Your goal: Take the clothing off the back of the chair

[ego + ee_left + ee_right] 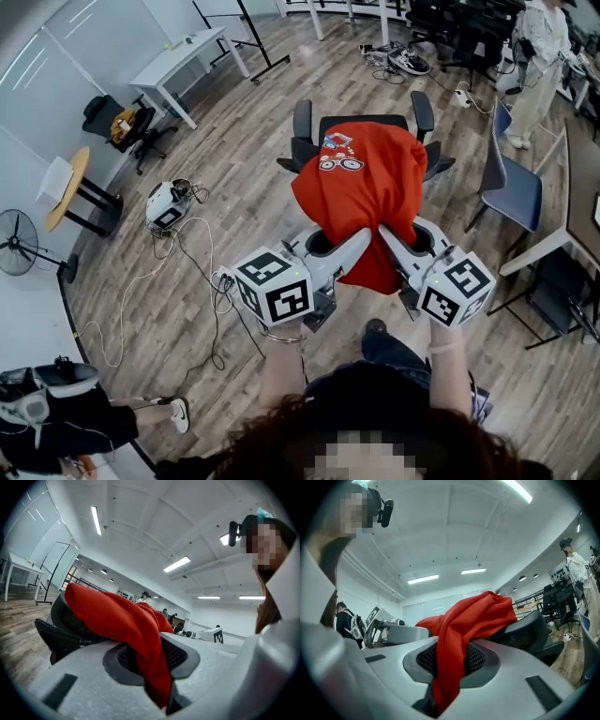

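Note:
A red T-shirt (366, 178) with a printed design hangs over the back of a black office chair (422, 112) in the middle of the head view. My left gripper (364, 236) and right gripper (384, 232) meet side by side at its near lower part. Each is shut on a bunch of the cloth. In the left gripper view the shirt (117, 616) runs from the chair back (61, 634) down between the jaws of the left gripper (154, 667). The right gripper view shows the shirt (478, 611) pinched in the right gripper (447, 667), with the chair back (525, 630) behind.
A blue chair (511, 187) and a desk edge (572, 206) stand at the right. A white table (178, 61) is at the far left, with a fan (19, 244) and cables (178, 253) on the wooden floor. A person (539, 56) stands at the back right.

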